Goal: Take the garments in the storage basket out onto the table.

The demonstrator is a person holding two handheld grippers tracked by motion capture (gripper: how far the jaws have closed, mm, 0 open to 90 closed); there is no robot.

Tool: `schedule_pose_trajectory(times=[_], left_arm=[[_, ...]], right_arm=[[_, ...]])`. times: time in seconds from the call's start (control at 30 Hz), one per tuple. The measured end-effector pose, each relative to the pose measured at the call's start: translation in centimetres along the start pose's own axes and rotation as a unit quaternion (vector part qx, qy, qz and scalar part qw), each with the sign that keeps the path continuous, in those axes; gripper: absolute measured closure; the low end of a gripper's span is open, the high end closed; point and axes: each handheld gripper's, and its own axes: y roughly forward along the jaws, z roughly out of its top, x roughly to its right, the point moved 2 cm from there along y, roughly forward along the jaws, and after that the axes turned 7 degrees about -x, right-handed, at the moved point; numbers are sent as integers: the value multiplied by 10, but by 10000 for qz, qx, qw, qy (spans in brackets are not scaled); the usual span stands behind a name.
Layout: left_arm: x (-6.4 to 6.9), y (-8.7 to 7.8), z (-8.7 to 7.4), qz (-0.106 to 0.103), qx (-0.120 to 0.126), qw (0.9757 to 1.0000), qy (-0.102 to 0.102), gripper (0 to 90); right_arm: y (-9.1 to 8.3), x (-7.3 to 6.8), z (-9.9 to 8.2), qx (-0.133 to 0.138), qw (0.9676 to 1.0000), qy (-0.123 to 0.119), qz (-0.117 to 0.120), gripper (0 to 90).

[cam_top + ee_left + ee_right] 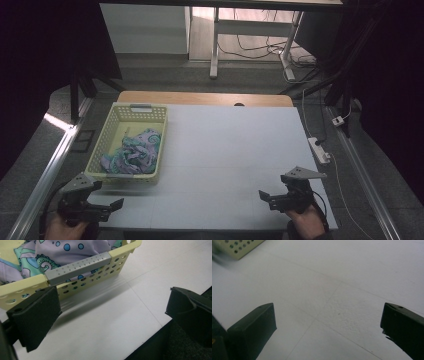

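Note:
A pale yellow perforated basket [106, 137] stands at the table's left, with a crumpled lilac and teal patterned cloth [134, 152] lying inside it. In the left gripper view the basket's near wall [82, 282] with its grey handle [77, 267] lies just beyond my jaws, the cloth [50, 252] behind it. My left gripper [107, 200] is at the table's front left corner, just in front of the basket, open with nothing between its jaws. At the front right, my right gripper [266, 196] stands open over bare table; a corner of the basket [237, 247] shows far off.
The white table top [225, 150] stretches between the two grippers and behind them. A wooden strip [205, 98] runs along the far edge. A power strip [319, 149] and cables lie on the floor at the right, and metal rails flank the table.

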Motion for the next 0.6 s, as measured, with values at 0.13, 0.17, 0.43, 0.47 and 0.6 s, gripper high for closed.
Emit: schedule_pose_trajectory(times=[0.13,0.17,0.43,0.47,0.6], left_arm=[[0,0,0,-47,-25,10000,6,0],[0,0,0,-47,-25,10000,6,0],[-2,1,-1,-263,-78,9996,-33,0],[-2,1,-1,-285,-94,9995,-30,0],[-3,2,0,-328,-133,9994,-21,0]], right_arm=[[4,-5,1,-188,9995,-252,15,2],[5,-5,1,-233,9993,-304,-7,2],[5,-4,2,-179,9996,-212,89,2],[4,-3,2,-168,9996,-178,115,2],[4,0,2,-136,9997,-63,173,2]])
